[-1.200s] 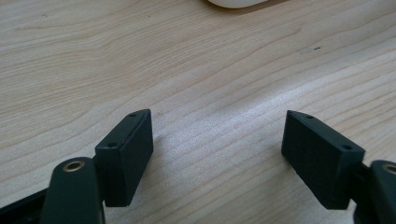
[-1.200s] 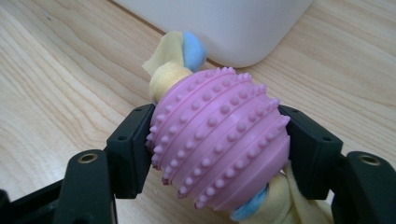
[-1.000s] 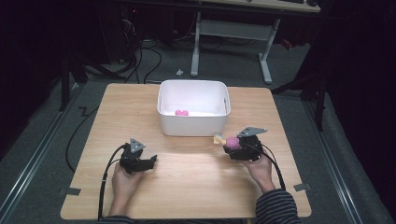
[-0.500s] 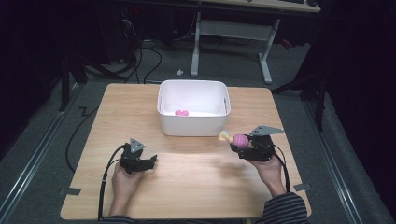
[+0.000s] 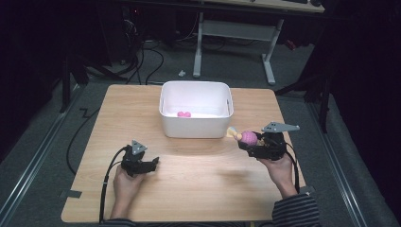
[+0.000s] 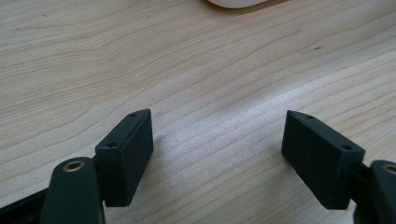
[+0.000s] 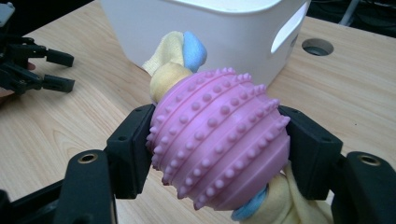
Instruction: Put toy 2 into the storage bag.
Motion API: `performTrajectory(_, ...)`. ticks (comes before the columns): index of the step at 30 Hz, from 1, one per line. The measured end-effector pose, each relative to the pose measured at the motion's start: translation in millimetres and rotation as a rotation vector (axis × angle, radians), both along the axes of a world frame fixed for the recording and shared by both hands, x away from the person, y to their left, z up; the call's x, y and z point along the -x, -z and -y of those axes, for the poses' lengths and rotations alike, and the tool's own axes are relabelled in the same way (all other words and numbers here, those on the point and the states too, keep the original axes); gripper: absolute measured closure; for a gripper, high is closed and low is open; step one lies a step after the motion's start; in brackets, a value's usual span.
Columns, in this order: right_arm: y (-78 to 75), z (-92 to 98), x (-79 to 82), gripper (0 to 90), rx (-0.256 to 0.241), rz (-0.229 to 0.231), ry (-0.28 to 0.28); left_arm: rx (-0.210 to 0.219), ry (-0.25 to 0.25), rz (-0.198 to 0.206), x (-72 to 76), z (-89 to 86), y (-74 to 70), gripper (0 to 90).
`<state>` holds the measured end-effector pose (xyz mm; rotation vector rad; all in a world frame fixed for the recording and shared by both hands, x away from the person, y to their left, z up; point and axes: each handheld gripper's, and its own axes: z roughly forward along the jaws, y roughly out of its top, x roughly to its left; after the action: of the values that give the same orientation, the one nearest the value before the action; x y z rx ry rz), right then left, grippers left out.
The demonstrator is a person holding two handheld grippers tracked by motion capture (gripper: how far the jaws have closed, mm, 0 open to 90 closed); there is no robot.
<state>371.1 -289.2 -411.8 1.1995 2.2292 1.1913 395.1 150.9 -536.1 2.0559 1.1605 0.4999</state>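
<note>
Right tool (image 7: 218, 154) clenched on pink knobbly ball toy (image 7: 218, 140) beside white bin (image 5: 196, 111); left tool (image 6: 219, 154) released, resting low on tabletop (image 5: 198, 189).

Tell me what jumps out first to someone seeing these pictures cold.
The pink knobbly ball with yellow and blue cloth knotted through it, clamped in the right gripper just right of the white bin. Next, that bin at the table's far middle with a small pink thing inside. The left gripper sits open and empty, near left.
</note>
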Motion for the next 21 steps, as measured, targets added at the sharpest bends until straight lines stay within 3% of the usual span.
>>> performTrajectory(21,-47.8,-8.1,-17.8,33.2,-0.017,0.049,-0.040,-0.002,0.000,0.000,0.1,0.2,0.0,25.2)
